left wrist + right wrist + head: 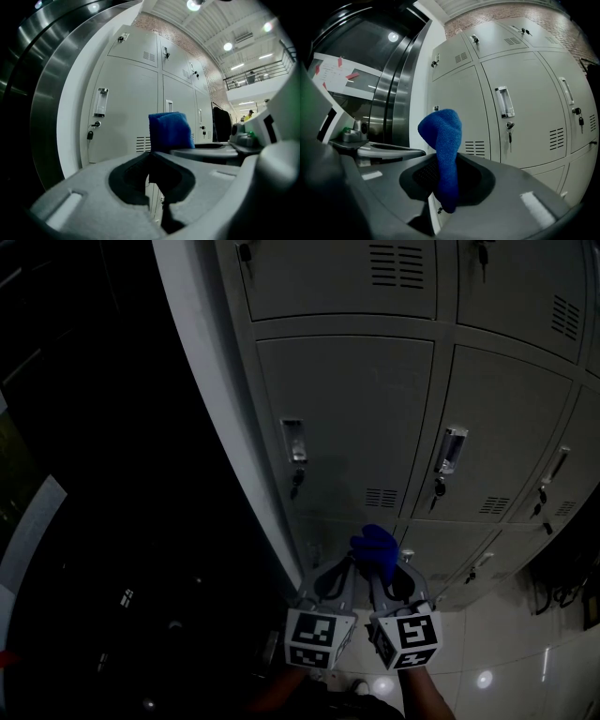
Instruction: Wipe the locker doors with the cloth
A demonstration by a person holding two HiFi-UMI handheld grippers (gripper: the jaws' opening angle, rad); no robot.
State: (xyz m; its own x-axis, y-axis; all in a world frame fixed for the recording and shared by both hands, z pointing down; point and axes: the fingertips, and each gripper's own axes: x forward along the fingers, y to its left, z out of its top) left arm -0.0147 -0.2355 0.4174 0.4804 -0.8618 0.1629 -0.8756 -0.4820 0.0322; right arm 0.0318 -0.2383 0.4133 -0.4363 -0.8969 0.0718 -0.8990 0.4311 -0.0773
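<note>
1. Broadly, treat the bank of lockers (pixel 487 418) as one grey field and work door by door, top to bottom. No door wiped yet, by the look of it.
2. Start on the nearest locker door (pixel 342 399); sweep flat, overlapping strokes across the panel, then round its edges.
3. Spread the blue cloth (pixel 440 136) before pressing. Bunched for now, clamped in the right gripper (pixel 445 157), standing above the jaws and hanging below them, short of the doors.
4. Hold the left gripper (pixel 151 153) just beside the right, clear of the stroke, its jaws drawn together on nothing visible.
5. Ease round the handle (pixel 293 440) and the hanging key (pixel 296 482), both likely snags.
6. No brand or label readable: only black-and-white square markers on each cube (pixel 317 638), and a notice (pixel 330 70) with print too small to read.
</note>
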